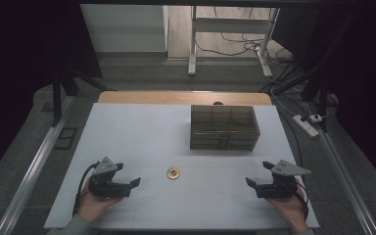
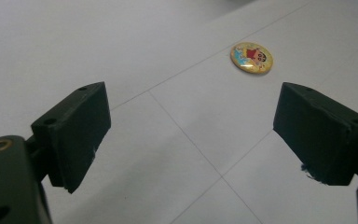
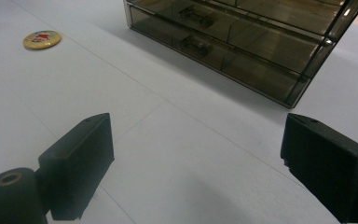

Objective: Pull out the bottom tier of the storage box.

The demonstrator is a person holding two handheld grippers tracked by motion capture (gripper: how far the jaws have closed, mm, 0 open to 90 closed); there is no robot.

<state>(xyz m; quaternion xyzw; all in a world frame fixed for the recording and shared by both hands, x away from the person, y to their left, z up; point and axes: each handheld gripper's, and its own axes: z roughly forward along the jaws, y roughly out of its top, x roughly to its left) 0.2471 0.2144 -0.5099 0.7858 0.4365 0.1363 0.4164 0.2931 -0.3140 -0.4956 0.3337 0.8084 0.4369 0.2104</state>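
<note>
A small round yellow badge (image 1: 173, 173) with a cartoon picture lies flat on the white table, between my two hands. It shows ahead of my left gripper (image 2: 193, 126) as a yellow disc (image 2: 251, 58), and far off at the upper left (image 3: 42, 39) in the right gripper view. A smoky transparent drawer box (image 1: 224, 127) stands behind the badge, right of centre; its two stacked drawers (image 3: 242, 44) face me and are pushed in. My left gripper (image 1: 129, 175) rests at the front left, open and empty. My right gripper (image 1: 258, 174) rests at the front right, open and empty.
The white sheet (image 1: 127, 127) covers a wooden table whose far edge (image 1: 183, 97) shows. Metal rails (image 1: 34, 166) run along both sides. Beyond the table stand a frame leg (image 1: 192, 44) and cables with a power strip (image 1: 307, 125) on the floor.
</note>
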